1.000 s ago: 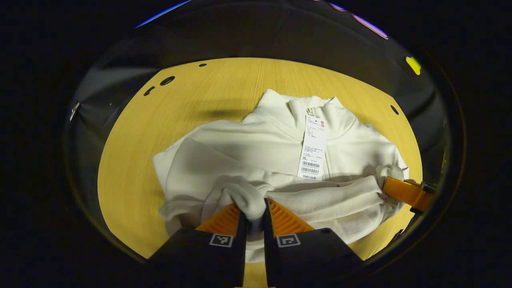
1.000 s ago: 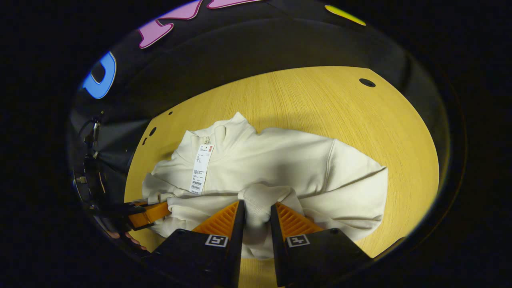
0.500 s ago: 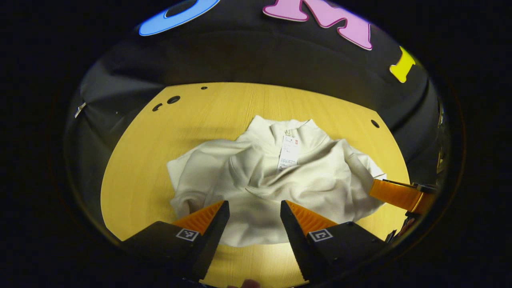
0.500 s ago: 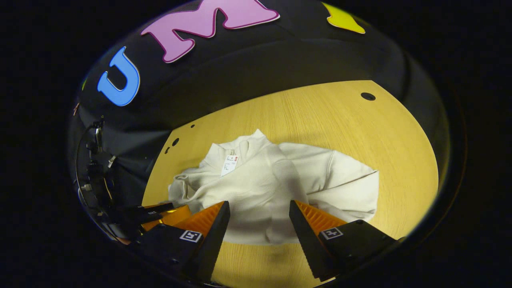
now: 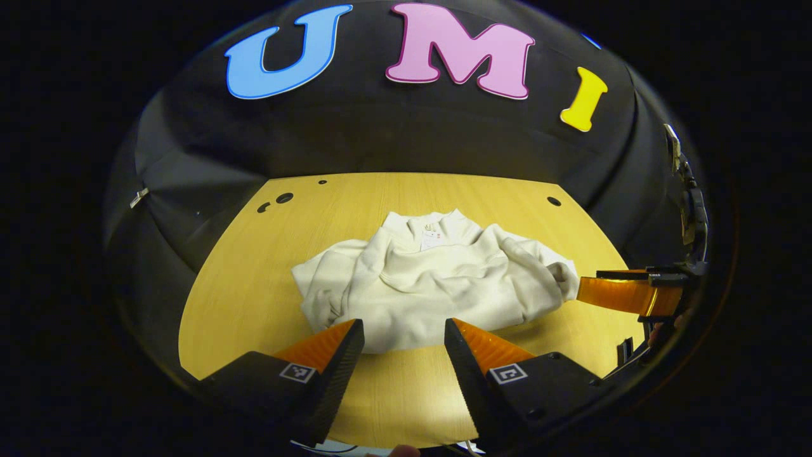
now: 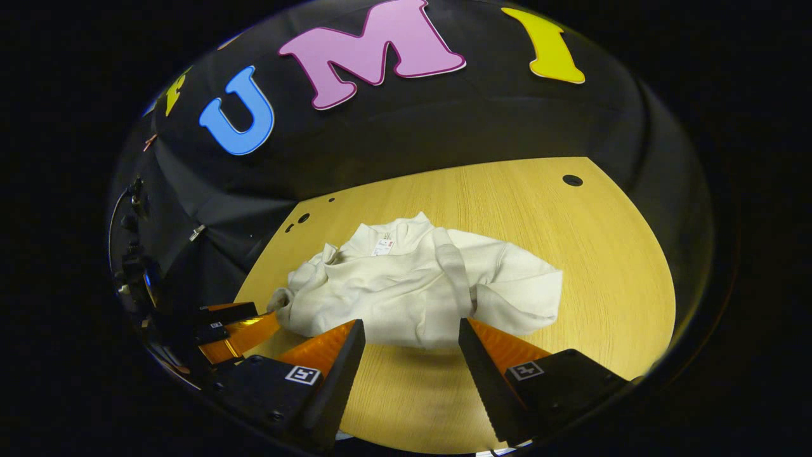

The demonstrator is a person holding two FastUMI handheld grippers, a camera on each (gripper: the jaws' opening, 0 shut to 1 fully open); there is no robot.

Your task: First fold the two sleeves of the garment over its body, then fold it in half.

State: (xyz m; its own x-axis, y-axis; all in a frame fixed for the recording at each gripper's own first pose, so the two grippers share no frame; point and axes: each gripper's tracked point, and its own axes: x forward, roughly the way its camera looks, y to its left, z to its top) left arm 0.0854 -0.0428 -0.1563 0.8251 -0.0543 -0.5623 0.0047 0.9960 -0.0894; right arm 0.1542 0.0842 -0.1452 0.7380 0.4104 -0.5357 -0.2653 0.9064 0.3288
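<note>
A cream sweatshirt (image 5: pixel 438 279) lies folded on the wooden table (image 5: pixel 254 279), its hem laid up toward the collar, where a paper tag (image 5: pixel 433 239) peeks out. My left gripper (image 5: pixel 403 327) hovers open just short of its near edge, holding nothing. In the right gripper view the same sweatshirt (image 6: pixel 419 285) sits bunched, a little rumpled at its left end, with my right gripper (image 6: pixel 411 327) open and empty in front of it. The right gripper (image 5: pixel 625 293) also appears at the right of the left gripper view, and the left gripper (image 6: pixel 238 327) at the lower left of the right gripper view.
The table (image 6: pixel 602 266) has bare wood to the right of and in front of the garment. Small round holes (image 5: pixel 284 198) mark its far left corner, another hole (image 6: pixel 572 180) its far right. Black cloth walls close the booth behind.
Both grippers have let go of the garment's folded edge, opened, and drawn back toward the near table edge. The sweatshirt now lies folded with the tag mostly covered.
</note>
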